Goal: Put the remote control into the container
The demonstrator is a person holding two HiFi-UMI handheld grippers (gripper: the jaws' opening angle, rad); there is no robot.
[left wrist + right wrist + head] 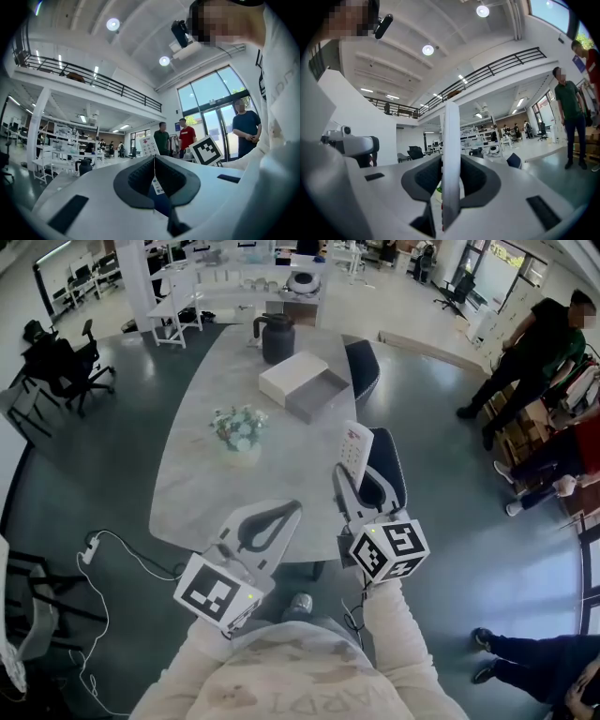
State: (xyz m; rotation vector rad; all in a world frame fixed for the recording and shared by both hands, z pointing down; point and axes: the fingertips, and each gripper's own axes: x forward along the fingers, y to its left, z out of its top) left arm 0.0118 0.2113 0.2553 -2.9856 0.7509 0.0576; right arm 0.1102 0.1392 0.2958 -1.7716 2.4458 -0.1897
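Right claw (451,174) is clamped on the remote control (451,136), edge-on. The pads press its lower part and most of the body sticks up past the tips. In the head view the remote control (356,450) is in the air at centre-right of the frame, by the right edge of the counter (202,474). It is well apart from the container (317,397), which sits open at upper centre. Left claw (154,174) has its jaws together with nothing held, and hangs at lower centre by the near counter edge.

The step in hand is probably the carry to the container. The hold is low on a long body, so it may pivot; the squeeze needs to stay firm and the swing slow. Best to aim for the grey open half, line the remote control up with its length, and lower it in before letting go. Cannot tell whether the white half beside it is a lid or a second tray.

Flower pot (239,432) stands mid-counter, left of the straight line to the container, so it is likely no block. Dark jug (277,337) stands near, just behind the container; overshooting could hit it. One chair (389,474) is just right of the right claw, and another sits further up the counter's right edge. People (530,348) stand at the right of the frame, well apart. A cable (112,545) lies on the floor at lower left.
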